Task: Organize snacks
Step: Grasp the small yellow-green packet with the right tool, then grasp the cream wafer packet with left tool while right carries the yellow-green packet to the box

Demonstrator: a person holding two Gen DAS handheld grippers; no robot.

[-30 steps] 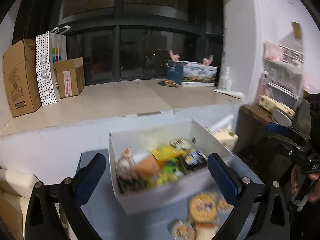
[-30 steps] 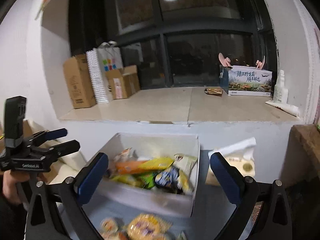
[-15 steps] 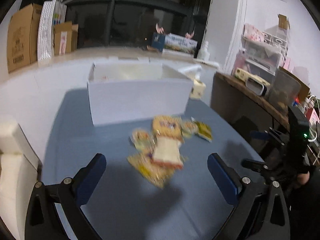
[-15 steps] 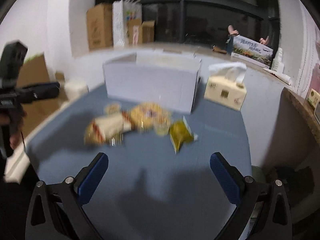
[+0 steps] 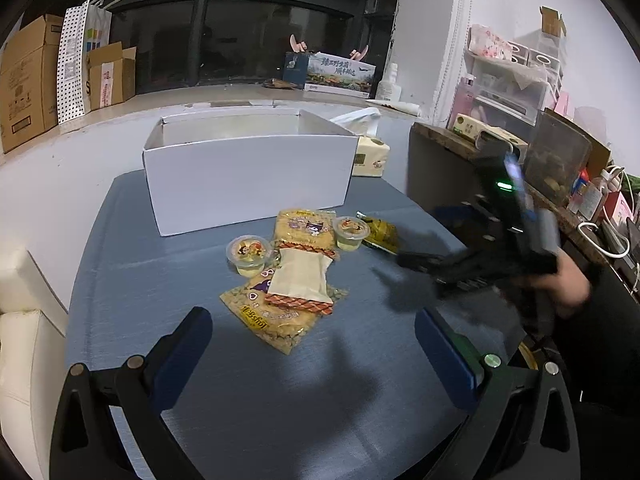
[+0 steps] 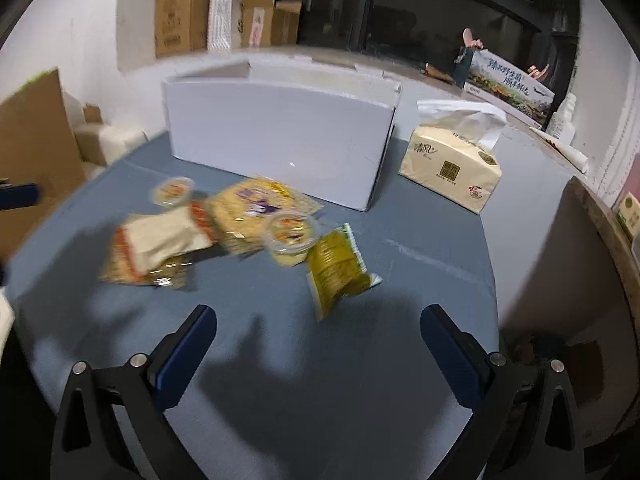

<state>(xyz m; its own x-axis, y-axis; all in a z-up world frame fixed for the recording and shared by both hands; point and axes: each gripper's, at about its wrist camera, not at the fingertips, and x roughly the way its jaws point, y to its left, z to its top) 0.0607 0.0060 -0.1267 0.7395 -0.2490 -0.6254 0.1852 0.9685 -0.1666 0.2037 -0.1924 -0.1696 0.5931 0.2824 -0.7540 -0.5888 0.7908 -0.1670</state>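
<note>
A white open box point(image 5: 248, 168) stands at the back of the grey-blue table point(image 5: 280, 400); it also shows in the right wrist view point(image 6: 280, 136). In front of it lie loose snacks: two yellow bags point(image 5: 304, 228) point(image 5: 272, 320), a beige packet point(image 5: 300, 280), two jelly cups point(image 5: 248, 252) point(image 5: 351, 232) and a green-yellow packet point(image 6: 336, 268). My left gripper point(image 5: 312, 352) is open and empty, just short of the front yellow bag. My right gripper point(image 6: 318, 344) is open and empty, low over the table near the green-yellow packet. It appears blurred in the left wrist view point(image 5: 472, 264).
A tissue pack point(image 6: 452, 168) stands right of the box. Cardboard boxes point(image 5: 28, 80) and a dotted paper bag point(image 5: 76, 52) line the window ledge. A wooden shelf point(image 5: 472, 152) with clutter is at the right. A white cushion point(image 5: 24, 344) is at the left edge.
Both grippers have dropped from above the box and pulled back to low over the table in front of the snacks. Both jaws stay open.
</note>
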